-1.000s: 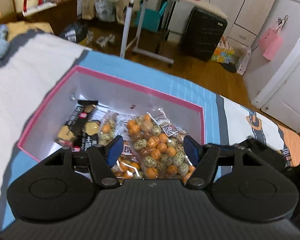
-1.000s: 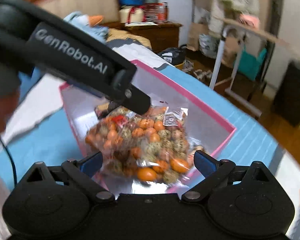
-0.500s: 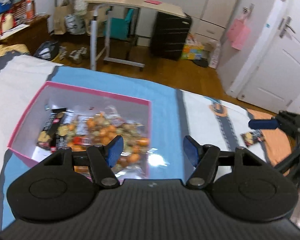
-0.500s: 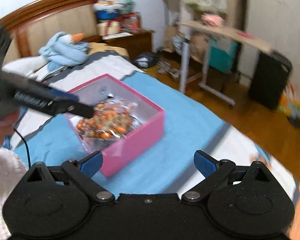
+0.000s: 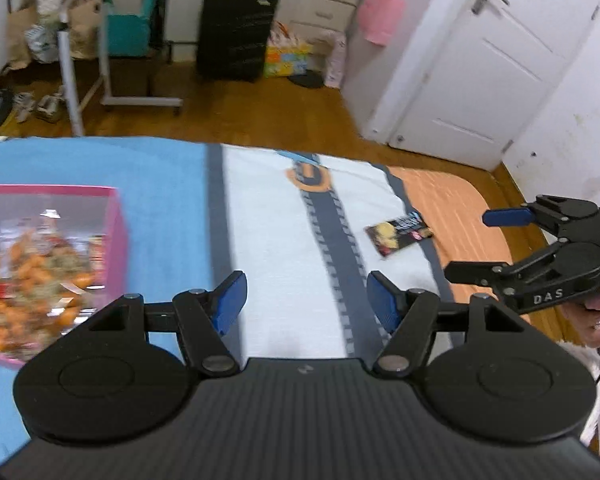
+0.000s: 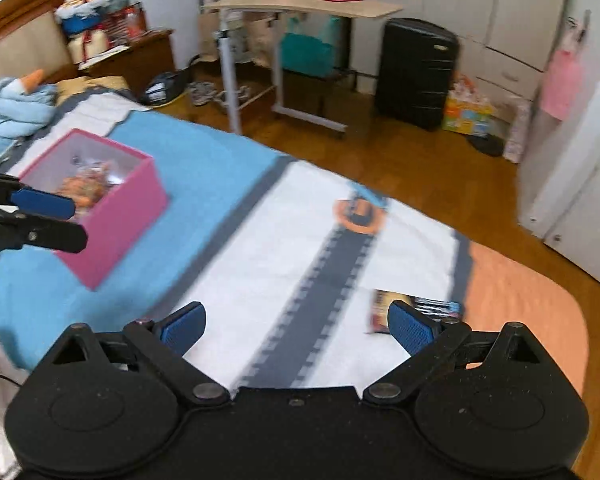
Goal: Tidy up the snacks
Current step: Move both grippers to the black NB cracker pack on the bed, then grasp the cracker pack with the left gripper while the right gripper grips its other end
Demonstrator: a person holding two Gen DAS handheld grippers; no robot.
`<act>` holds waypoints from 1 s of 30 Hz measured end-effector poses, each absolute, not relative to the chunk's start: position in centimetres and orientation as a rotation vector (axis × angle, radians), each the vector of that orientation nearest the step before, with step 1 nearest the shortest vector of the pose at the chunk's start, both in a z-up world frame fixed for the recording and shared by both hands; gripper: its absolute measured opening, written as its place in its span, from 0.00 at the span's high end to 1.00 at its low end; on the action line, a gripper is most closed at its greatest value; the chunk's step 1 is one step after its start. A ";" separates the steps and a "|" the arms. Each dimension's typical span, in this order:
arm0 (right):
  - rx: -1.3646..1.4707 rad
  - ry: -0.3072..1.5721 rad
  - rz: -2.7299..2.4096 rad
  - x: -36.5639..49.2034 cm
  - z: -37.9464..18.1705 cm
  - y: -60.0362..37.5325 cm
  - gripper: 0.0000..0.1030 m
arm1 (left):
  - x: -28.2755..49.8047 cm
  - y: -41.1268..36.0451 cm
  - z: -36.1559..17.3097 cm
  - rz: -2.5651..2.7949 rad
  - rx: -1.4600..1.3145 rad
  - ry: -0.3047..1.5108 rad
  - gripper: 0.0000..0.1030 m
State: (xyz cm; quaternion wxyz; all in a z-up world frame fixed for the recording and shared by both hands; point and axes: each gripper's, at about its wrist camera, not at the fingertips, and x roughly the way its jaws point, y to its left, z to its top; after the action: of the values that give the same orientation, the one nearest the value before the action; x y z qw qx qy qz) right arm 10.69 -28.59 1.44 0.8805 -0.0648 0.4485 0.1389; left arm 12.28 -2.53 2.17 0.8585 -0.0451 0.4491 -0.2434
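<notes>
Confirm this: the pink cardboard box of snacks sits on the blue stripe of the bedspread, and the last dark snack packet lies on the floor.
Not the floor. The dark snack packet lies on the bedspread, by the white and orange stripes, as the left wrist view shows. The pink cardboard box does sit on blue.

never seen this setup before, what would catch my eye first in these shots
The pink box on the blue part of the bedspread stands out first, with a clear bag of orange and speckled snacks inside it. Next comes a lone dark snack packet lying flat near the orange end of the bedspread, apart from the box. Both the left gripper and right gripper have their jaws apart, with nothing between them.
</notes>
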 end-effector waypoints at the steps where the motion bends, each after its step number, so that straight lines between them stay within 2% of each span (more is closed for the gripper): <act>1: -0.118 0.939 0.288 10.8 1.0 -29.6 0.04 | 12.6 -3.6 1.7 -0.527 -0.093 0.951 0.37; 8: -0.011 0.900 0.279 12.8 -2.2 -36.6 0.06 | 15.7 -9.8 -3.3 -0.586 -0.151 1.024 0.37; 10: 0.012 0.911 0.265 13.4 -3.3 -38.3 0.12 | 16.7 -11.5 -5.0 -0.592 -0.187 1.047 0.38; 12: 0.011 0.930 0.262 14.3 -5.0 -39.9 0.24 | 17.5 -13.2 -6.5 -0.609 -0.208 1.069 0.39; 14: 0.009 0.936 0.261 15.1 -6.5 -41.1 0.29 | 18.0 -14.9 -8.0 -0.610 -0.206 1.063 0.39; 22: -0.088 0.914 0.291 16.5 -11.6 -43.2 0.27 | 20.9 -19.9 -13.5 -0.627 -0.220 1.103 0.39; 25: -0.188 0.950 0.289 17.1 -13.2 -43.0 0.14 | 22.1 -20.8 -15.3 -0.593 -0.249 1.138 0.45; 26: -0.231 0.960 0.284 17.3 -13.6 -42.9 0.13 | 22.3 -21.0 -15.7 -0.592 -0.262 1.142 0.48; 30: -0.321 0.939 0.310 17.8 -14.8 -42.7 0.13 | 23.2 -21.8 -16.5 -0.599 -0.287 1.120 0.50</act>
State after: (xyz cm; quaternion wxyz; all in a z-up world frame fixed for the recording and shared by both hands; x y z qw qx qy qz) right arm 17.82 -42.69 -14.80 0.8680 -0.1534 0.4485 0.1479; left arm 23.21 -21.81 -16.55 0.7956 -0.1334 0.5212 -0.2788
